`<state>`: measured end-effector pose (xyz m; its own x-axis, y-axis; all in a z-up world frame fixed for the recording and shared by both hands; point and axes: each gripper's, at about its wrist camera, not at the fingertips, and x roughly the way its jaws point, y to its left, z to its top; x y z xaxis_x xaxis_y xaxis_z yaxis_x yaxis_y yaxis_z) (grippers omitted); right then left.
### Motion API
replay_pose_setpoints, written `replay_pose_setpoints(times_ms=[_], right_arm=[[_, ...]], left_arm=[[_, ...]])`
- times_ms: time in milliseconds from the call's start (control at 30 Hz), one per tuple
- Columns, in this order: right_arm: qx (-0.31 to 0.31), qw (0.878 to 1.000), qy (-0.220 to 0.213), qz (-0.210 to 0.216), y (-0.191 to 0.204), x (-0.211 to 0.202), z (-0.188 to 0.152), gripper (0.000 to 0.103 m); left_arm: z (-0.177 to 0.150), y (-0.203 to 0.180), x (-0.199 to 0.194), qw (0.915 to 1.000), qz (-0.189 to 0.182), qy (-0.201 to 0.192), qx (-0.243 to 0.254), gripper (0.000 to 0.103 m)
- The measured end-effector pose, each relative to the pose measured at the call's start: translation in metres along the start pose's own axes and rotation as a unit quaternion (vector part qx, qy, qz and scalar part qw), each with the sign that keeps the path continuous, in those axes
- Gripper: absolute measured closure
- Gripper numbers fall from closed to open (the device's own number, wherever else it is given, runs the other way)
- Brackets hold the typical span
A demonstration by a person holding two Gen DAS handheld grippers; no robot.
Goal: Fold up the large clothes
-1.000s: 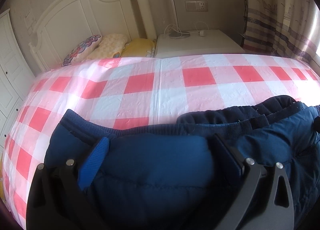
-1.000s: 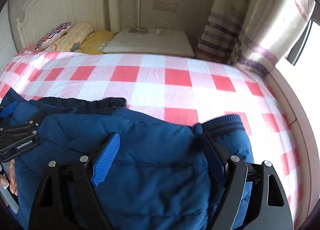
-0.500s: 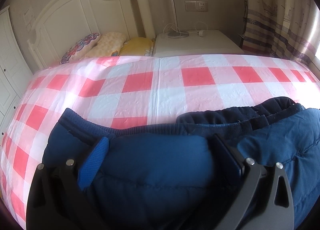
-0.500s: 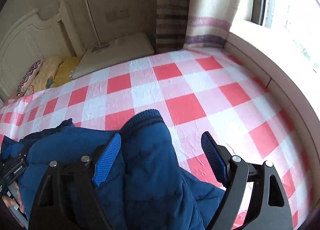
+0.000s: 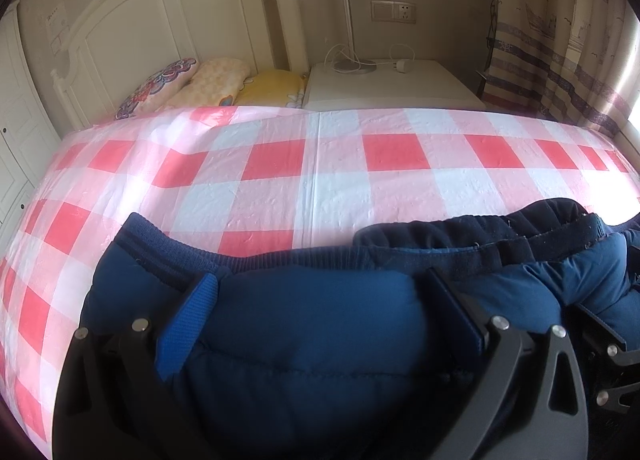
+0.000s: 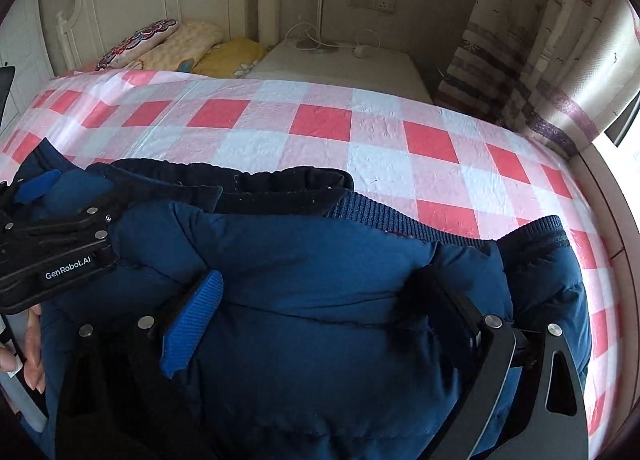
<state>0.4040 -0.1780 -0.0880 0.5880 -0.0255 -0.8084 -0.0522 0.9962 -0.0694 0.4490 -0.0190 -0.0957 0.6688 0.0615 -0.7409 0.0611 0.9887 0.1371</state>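
Right wrist: jacket crosswise, hem-outward

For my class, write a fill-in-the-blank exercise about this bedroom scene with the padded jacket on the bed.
1. The padded jacket is ____ in colour.
2. The bed cover has a red, pink and white ____ pattern.
3. A white charger lies on the ____, beside the pillows.
4. The cuff lies at the jacket's ____ edge in the right wrist view.

Missing words: blue; checked; nightstand; right
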Motion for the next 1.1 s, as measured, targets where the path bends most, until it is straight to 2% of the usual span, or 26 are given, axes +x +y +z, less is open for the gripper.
replay_pose_setpoints(times_ms=[100,200,300,333,400,433,567,767,833,867,900,967,1033,1100], right_arm=[[-0.003,1.0,-0.005,-0.006,0.001,0.0,-0.001,0.01],[-0.003,1.0,-0.008,-0.008,0.001,0.0,-0.002,0.009],[0.0,1.0,-0.009,-0.005,-0.001,0.0,-0.002,0.008],[0.002,1.0,-0.009,-0.003,-0.001,0.0,-0.002,0.008],[0.005,1.0,-0.01,0.0,-0.002,0.0,-0.002,0.008],[0.006,1.0,-0.01,0.0,-0.002,0.0,-0.002,0.008],[0.02,1.0,-0.011,0.014,-0.006,0.0,-0.002,0.007],[0.048,0.998,-0.007,0.044,-0.017,-0.004,-0.001,0.007],[0.056,0.998,-0.006,0.036,-0.019,-0.015,-0.002,0.007],[0.055,0.998,-0.012,0.035,-0.016,-0.025,-0.005,0.007],[0.043,0.998,-0.023,0.039,-0.011,-0.036,-0.008,0.007],[-0.006,0.999,-0.036,0.04,0.009,-0.053,-0.016,0.007],[-0.069,0.997,-0.034,0.032,0.034,-0.061,-0.025,0.007],[-0.114,0.993,-0.031,0.0,0.054,-0.058,-0.035,0.007]], left_arm=[[0.005,0.008,-0.003,0.9996,-0.022,0.017,-0.009,0.001],[0.008,0.029,-0.02,0.9989,-0.038,0.006,-0.025,0.001],[0.005,0.057,-0.019,0.9997,0.008,0.004,-0.023,0.001],[0.002,0.07,-0.009,0.9992,0.004,0.019,-0.035,0.001],[-0.005,0.098,0.01,0.9907,-0.062,0.055,-0.108,0.001],[-0.006,0.105,0.012,0.9878,-0.067,0.056,-0.129,0.001],[-0.005,0.09,0.01,0.9936,-0.029,0.047,-0.098,0.001],[-0.007,0.101,0.007,0.9896,-0.052,0.04,-0.128,0.001],[-0.005,0.098,-0.003,0.9919,-0.021,0.036,-0.12,0.002],[-0.004,0.094,-0.013,0.9937,0.005,0.023,-0.109,0.002],[-0.004,0.088,-0.029,0.9952,0.014,-0.001,-0.097,0.002],[-0.005,0.073,-0.058,0.9965,-0.009,-0.039,-0.073,0.002],[-0.009,0.046,-0.076,0.9984,-0.01,-0.048,-0.03,0.002],[-0.018,0.013,-0.08,0.9987,0.001,-0.044,0.024,0.002]])
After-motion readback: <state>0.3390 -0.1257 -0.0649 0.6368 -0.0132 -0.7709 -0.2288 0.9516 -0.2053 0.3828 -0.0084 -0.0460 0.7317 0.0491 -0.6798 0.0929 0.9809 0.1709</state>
